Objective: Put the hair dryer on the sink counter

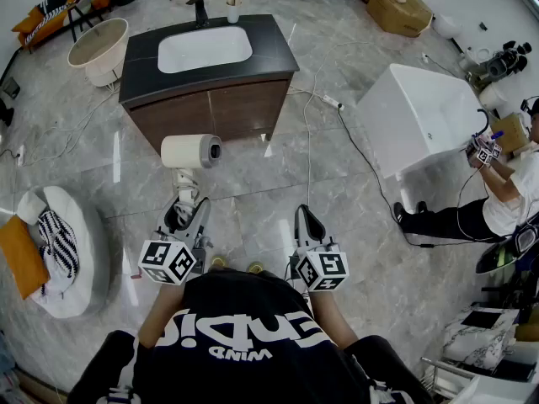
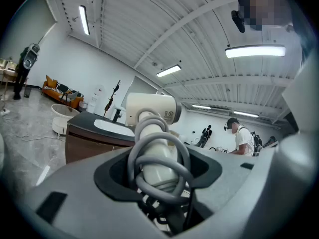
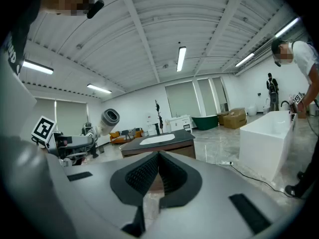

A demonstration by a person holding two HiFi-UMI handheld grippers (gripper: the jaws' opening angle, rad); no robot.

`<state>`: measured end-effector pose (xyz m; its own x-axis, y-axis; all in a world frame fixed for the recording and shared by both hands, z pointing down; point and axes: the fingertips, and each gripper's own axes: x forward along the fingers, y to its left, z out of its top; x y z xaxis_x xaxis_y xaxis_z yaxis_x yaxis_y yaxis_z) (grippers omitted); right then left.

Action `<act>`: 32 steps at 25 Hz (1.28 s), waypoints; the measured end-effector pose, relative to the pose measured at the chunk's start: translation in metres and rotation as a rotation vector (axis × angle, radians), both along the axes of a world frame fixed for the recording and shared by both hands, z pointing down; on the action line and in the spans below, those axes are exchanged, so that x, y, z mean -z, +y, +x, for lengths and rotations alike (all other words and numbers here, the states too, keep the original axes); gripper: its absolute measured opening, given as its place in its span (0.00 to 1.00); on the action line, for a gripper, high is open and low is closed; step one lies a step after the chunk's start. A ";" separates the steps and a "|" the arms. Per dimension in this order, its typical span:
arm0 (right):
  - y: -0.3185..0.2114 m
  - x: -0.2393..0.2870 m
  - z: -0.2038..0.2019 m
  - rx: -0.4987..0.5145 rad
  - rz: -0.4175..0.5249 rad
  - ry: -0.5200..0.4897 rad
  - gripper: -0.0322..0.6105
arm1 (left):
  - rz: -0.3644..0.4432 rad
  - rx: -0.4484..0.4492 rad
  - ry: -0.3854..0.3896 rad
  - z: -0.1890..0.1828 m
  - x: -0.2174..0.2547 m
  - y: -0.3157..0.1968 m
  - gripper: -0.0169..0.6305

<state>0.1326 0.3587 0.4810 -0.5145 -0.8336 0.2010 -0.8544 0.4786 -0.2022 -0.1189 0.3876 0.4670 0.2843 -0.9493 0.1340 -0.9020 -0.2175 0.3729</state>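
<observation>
A white hair dryer (image 1: 192, 151) with its grey cord coiled round the handle stands upright in my left gripper (image 1: 184, 215), which is shut on the handle. In the left gripper view the hair dryer's barrel (image 2: 152, 109) rises above the jaws, pointing right. The dark sink counter (image 1: 278, 53) with its white basin (image 1: 205, 49) stands ahead across the marble floor, apart from both grippers. My right gripper (image 1: 308, 223) is held level beside the left, shut with nothing in it; in the right gripper view its pads (image 3: 149, 173) meet.
A faucet (image 1: 200, 11) and a bottle (image 1: 233, 7) stand at the counter's back edge. A white square tub (image 1: 421, 116) sits to the right with a person (image 1: 505, 200) working at it. A cable (image 1: 354, 141) runs over the floor. A round tub (image 1: 99, 49) is at the counter's left.
</observation>
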 end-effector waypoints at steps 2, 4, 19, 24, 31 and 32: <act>0.004 0.001 -0.004 0.002 0.001 0.005 0.09 | 0.001 0.000 -0.001 -0.004 0.001 0.002 0.43; 0.007 0.001 -0.008 -0.004 0.001 0.002 0.09 | 0.001 -0.002 -0.006 -0.009 0.003 0.003 0.43; 0.015 -0.011 -0.049 -0.081 -0.007 -0.018 0.09 | 0.022 -0.093 -0.004 -0.044 0.003 -0.011 0.42; -0.003 -0.017 -0.057 -0.095 -0.004 -0.025 0.09 | 0.042 -0.105 -0.029 -0.051 0.002 -0.036 0.42; -0.049 -0.028 -0.060 -0.102 -0.021 -0.010 0.09 | 0.017 -0.109 -0.051 -0.056 -0.011 -0.083 0.43; -0.058 -0.028 -0.059 -0.103 -0.022 -0.010 0.09 | 0.013 -0.109 -0.053 -0.056 -0.012 -0.091 0.43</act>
<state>0.0731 0.3011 0.5087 -0.4280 -0.8777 0.2155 -0.8969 0.3832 -0.2206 -0.1751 0.2963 0.4794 0.3788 -0.9149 0.1399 -0.8911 -0.3197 0.3221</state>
